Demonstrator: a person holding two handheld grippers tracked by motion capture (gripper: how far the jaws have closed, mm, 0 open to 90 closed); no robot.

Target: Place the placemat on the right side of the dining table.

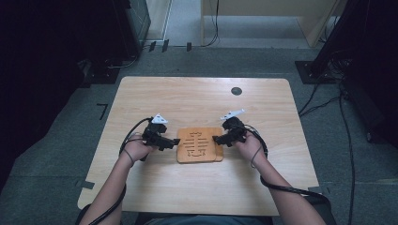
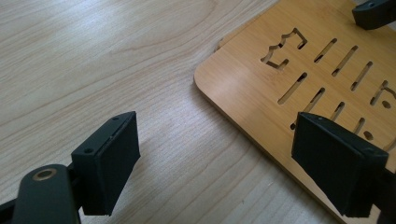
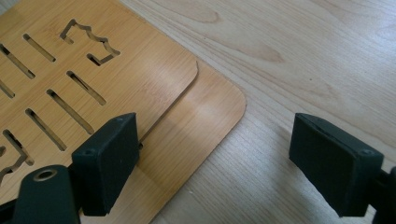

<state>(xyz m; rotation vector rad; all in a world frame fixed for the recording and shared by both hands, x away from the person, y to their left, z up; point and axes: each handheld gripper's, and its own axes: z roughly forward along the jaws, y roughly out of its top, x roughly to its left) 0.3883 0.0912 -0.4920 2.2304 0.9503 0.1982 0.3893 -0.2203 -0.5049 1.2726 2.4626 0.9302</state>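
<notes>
Slotted wooden boards (image 1: 199,145) between left claw (image 1: 174,141) and right claw (image 1: 216,138).

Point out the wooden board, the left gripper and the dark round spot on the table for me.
Wooden board (image 1: 199,145), high view, middle of its slotted top.
Left gripper (image 1: 174,141), high view, between its tips at the board's left edge.
Dark round spot (image 1: 236,91), high view, its centre, far side of the table.
</notes>
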